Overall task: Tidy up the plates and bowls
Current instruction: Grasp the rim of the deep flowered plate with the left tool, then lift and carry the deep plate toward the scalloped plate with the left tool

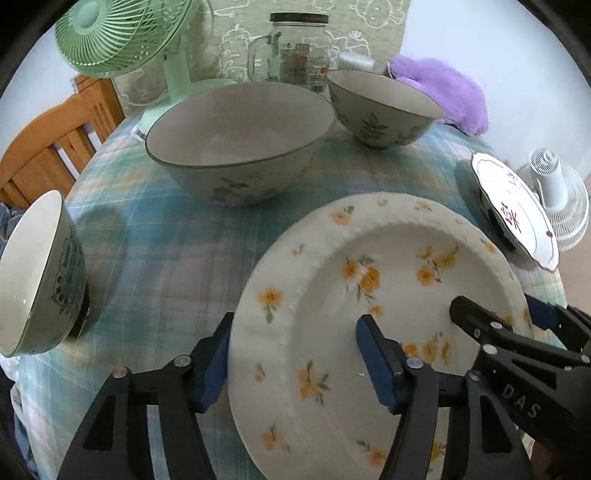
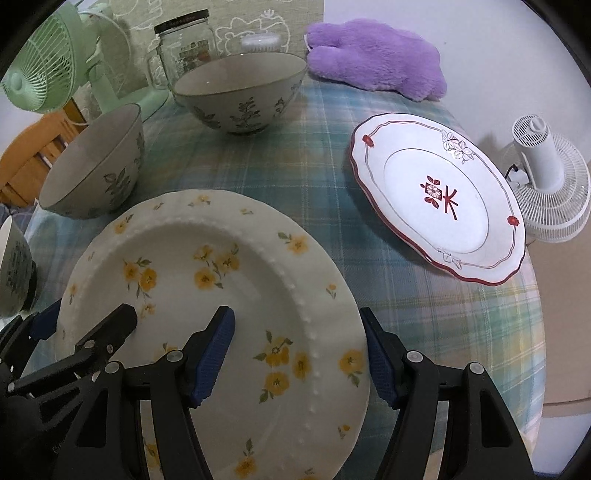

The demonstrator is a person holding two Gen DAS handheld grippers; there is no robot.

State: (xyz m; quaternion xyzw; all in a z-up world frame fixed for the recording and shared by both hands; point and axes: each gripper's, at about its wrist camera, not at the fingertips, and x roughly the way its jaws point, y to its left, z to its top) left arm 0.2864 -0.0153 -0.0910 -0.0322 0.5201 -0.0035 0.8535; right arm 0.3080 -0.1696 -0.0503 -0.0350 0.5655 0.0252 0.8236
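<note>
- Left wrist view: left gripper [image 1: 295,360] partly open, straddling the left rim of the yellow-flowered plate [image 1: 325,280] flat on the counter [image 1: 166,236]; pads not yet pressing.
- Right wrist view: right gripper [image 2: 299,354] open astride the opposite rim; red-trimmed plate [image 2: 439,199] nearby.
- Step judged: two-gripper pickup; next, close both, lift level.

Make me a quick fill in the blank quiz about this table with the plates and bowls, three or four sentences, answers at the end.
1. The plate that both hand-held grippers straddle is printed with ____ flowers.
2. The other plate has a scalloped rim edged in ____.
3. The plush toy at the far edge of the table is ____.
4. Behind the largest bowl stands a desk fan coloured ____.

Answers: yellow; red; purple; green
</note>
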